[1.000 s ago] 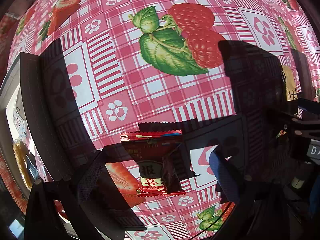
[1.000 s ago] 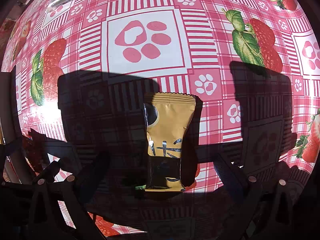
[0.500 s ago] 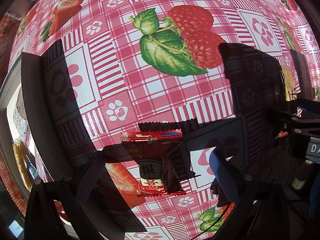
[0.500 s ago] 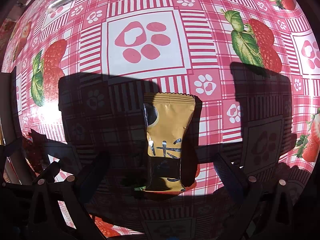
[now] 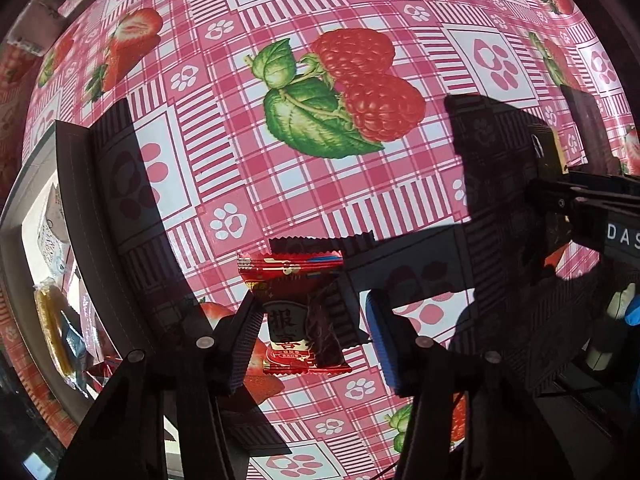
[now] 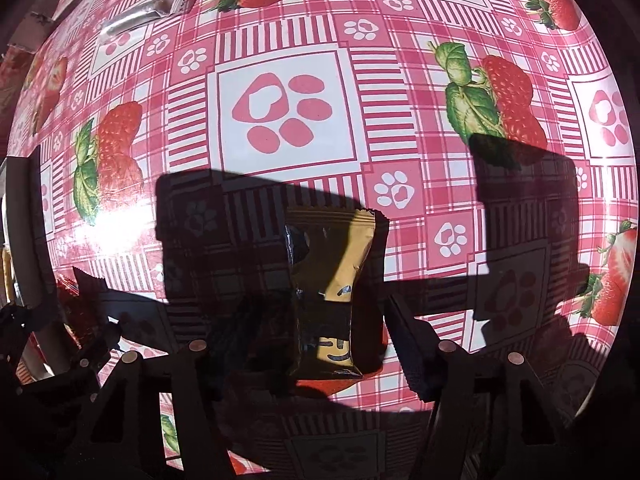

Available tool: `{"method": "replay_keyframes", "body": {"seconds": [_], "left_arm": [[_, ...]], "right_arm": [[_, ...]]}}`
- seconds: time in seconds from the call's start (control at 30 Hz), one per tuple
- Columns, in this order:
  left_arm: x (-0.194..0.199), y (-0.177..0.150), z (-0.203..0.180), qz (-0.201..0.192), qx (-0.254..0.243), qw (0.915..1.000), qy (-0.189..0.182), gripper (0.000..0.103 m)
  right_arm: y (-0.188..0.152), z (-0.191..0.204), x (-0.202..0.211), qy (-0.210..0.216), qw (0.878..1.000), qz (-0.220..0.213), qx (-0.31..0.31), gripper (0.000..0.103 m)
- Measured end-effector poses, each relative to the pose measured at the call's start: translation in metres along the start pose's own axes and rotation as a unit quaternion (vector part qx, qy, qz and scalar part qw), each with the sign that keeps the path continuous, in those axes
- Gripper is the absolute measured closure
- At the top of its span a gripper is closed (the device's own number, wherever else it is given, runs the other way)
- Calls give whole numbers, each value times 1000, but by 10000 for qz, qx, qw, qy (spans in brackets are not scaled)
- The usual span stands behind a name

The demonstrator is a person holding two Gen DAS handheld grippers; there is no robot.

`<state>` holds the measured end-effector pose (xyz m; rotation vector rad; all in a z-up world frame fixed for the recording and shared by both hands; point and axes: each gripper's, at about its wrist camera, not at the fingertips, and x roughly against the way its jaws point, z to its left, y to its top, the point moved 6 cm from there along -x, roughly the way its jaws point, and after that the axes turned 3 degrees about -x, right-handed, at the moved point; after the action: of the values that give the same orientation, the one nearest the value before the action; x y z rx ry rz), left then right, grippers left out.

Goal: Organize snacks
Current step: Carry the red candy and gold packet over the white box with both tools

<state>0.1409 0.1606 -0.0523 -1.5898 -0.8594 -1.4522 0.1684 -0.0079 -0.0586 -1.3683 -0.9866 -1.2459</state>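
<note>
With jaws just closing, our left gripper (image 5: 312,336) straddles the red foil snack packet (image 5: 298,312) and our right gripper (image 6: 320,344) the gold one (image 6: 332,292), both unlifted on the strawberry-print tablecloth (image 5: 248,160), sorting barely begun.

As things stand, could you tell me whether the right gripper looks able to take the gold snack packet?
Probably yes. The right gripper points down with the gold snack packet between its fingers. Its jaws have just been closing, though gaps still show on both sides. Nothing else lies on the tablecloth near it.
</note>
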Motion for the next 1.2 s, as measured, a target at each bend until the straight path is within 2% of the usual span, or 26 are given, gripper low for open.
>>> {"method": "replay_keyframes", "body": {"seconds": [0.03, 0.07, 0.13, 0.33, 0.6, 0.67, 0.77, 0.9, 1.2], "left_arm": [[2, 2, 1, -18, 13, 10000, -38, 77], [3, 4, 2, -3, 67, 9998, -178, 77], [8, 5, 8, -58, 181, 9993, -321, 78], [42, 12, 21, -492, 226, 9978, -384, 78], [73, 22, 46, -894, 378, 9948, -319, 78], [74, 17, 52, -949, 431, 9941, -312, 78], [73, -11, 50, -1037, 524, 9928, -302, 78], [80, -33, 63, -1118, 655, 9911, -315, 78], [94, -50, 120, -1282, 1313, 9826, -302, 78]], "right_arm": [[2, 2, 3, 13, 10000, -54, 64, 77], [3, 4, 4, 19, 9999, -57, 113, 79], [4, 9, 5, 219, 9997, -24, 115, 79], [7, 27, 27, 733, 9971, -162, 131, 79], [19, 59, 51, 876, 9950, -261, 391, 79], [21, 70, 57, 891, 9945, -278, 470, 79], [19, 85, 59, 905, 9937, -314, 582, 79], [16, 98, 64, 927, 9923, -367, 733, 79], [6, 154, 85, 1219, 9835, -529, 1231, 79]]}}
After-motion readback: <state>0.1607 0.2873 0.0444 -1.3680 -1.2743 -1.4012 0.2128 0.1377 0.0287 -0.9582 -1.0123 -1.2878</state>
